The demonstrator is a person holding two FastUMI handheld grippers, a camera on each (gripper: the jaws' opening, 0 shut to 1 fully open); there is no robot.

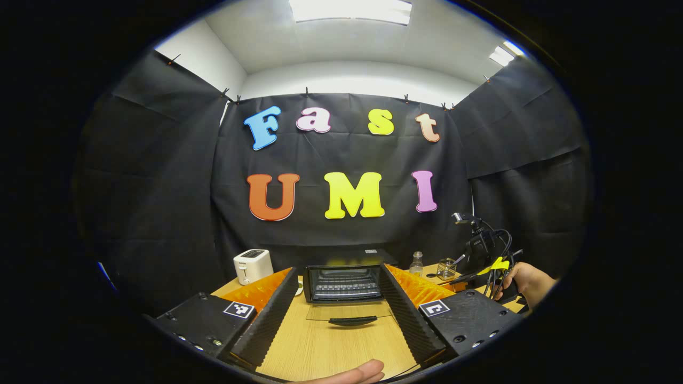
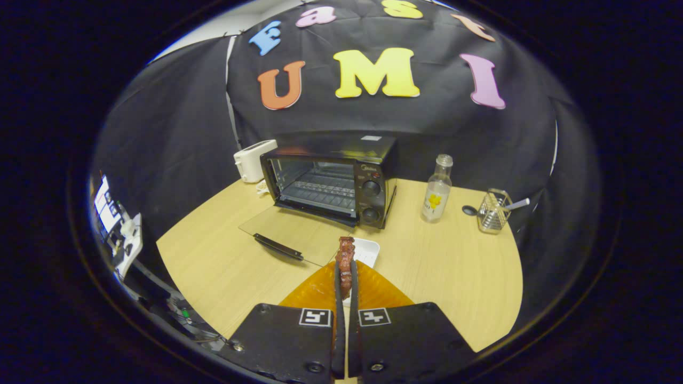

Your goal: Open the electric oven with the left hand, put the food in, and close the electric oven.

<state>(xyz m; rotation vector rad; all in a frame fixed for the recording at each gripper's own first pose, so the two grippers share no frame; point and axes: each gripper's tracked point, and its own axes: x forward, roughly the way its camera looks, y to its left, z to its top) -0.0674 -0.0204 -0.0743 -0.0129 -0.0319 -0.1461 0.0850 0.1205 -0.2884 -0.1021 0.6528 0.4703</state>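
Between your right gripper's point(image 2: 346, 277) tight jaws sat the food point(image 2: 345, 261), a thin brown strip poking up past the tips. It looked light and maybe greasy, so you did well to pinch it low. Straight ahead of your left gripper's point(image 1: 341, 320) wide, empty jaws stood the oven point(image 1: 342, 282), its glass door point(image 1: 349, 312) lying flat and open. The rack inside waited for the food.

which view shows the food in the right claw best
The right gripper view: the reddish-brown food sits close up, clamped in the right claw above the white dish. In the left gripper view that claw is far off and the food can't be made out.
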